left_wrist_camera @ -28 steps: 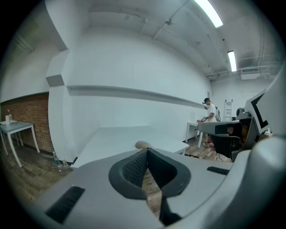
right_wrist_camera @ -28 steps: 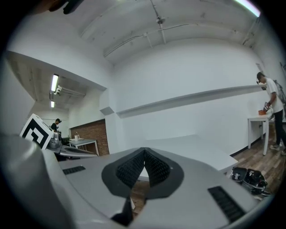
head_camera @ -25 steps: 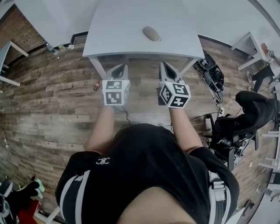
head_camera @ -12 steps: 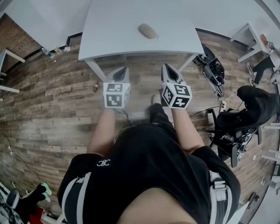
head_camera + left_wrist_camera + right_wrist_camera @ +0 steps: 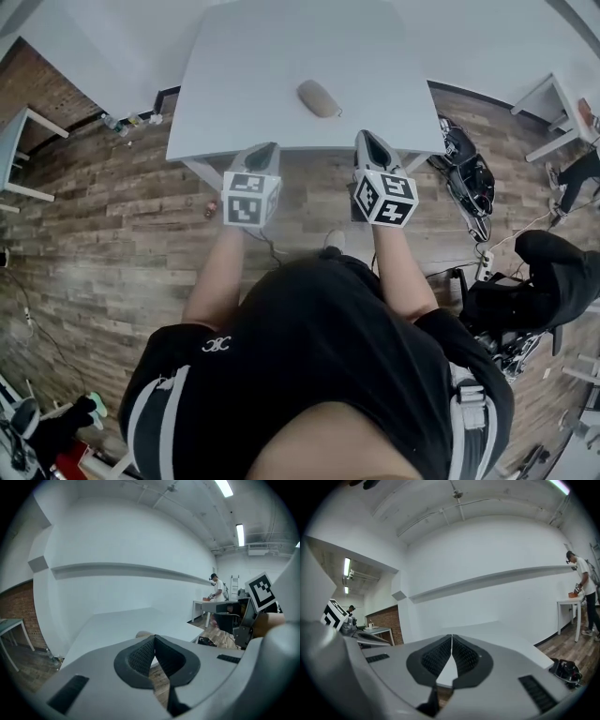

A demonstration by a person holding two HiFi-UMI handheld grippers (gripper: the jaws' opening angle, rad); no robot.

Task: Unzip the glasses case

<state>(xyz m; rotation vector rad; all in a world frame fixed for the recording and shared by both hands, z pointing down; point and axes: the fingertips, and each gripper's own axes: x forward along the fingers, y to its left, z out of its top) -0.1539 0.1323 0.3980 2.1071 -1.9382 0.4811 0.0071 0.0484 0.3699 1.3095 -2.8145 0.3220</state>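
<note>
Item: tan, oval, soft-sided glasses case (image 5: 319, 98), lying flat near the middle of a plain white rectangular table (image 5: 234, 84), alone on the top. Long axis: diagonal in the head view, from far-left to near-right; the near-right end points towards the right gripper (image 5: 367, 141). The zip line and pull are too small to make out, so which end opens cannot be told. Tools: left gripper (image 5: 266, 150) and right gripper, both at the table's near edge and well apart from the case; each has its jaws pressed together with nothing between them. Hazards, as judged: the case sits loose on a smooth top, so a tug on the pull with no second grip would likely slide or spin it; closed jaws arriving unopened would push it away; a pinch on fabric instead of the pull would lift the whole case.
</note>
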